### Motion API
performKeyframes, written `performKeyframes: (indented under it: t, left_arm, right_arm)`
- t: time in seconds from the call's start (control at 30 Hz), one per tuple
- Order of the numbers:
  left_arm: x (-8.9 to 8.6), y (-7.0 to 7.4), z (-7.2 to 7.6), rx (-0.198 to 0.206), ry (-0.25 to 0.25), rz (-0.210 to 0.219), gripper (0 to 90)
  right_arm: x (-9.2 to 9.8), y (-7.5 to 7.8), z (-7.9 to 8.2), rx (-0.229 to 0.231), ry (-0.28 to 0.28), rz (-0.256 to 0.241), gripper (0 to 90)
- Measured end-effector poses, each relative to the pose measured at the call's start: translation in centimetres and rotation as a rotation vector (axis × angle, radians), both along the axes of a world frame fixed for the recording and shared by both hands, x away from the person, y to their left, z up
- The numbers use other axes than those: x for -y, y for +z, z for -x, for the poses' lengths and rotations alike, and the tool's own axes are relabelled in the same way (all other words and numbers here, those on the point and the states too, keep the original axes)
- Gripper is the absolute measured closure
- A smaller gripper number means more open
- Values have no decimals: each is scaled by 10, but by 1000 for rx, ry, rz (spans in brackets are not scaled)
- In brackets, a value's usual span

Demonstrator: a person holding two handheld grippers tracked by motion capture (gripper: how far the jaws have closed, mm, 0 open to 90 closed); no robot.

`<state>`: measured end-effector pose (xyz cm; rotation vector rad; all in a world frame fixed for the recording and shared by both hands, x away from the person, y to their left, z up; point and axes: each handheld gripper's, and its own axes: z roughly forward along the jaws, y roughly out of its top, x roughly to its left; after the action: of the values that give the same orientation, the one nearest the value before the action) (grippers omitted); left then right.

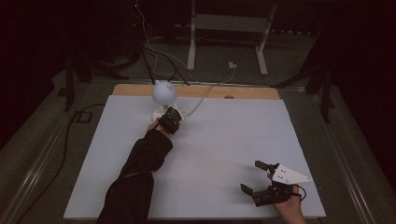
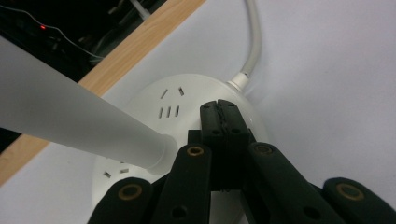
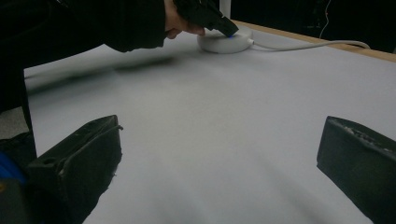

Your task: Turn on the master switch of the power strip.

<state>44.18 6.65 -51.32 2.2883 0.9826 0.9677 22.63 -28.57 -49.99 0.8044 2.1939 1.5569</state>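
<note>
Left claw (image 2: 218, 109) closed — pressing lamp base (image 2: 187, 93).

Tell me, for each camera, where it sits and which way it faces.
High view: above the person's side, facing forward and down on the table; shows both forearms.
Left gripper view: on the left gripper, jaws shut, facing the lamp base.
Right gripper view: on the right gripper, jaws open, facing across the table.
All three share the lamp base.
</note>
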Motion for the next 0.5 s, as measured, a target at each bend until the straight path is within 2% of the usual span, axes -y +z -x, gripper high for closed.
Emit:
performKeyframes:
  t: [0.13, 0.23, 0.5]
  left_arm:
    - [-1, 2, -1, -15, -8, -3, 900]
    - [-1, 1, -2, -11, -3, 8, 900]
    - [3, 3, -4, -5, 6, -11, 900]
  right_arm:
    - [0, 0, -1, -4, -1, -1, 1]
    - [0, -1, -1, -4, 0, 1, 0]
    - [0, -1, -1, -4, -4, 3, 0]
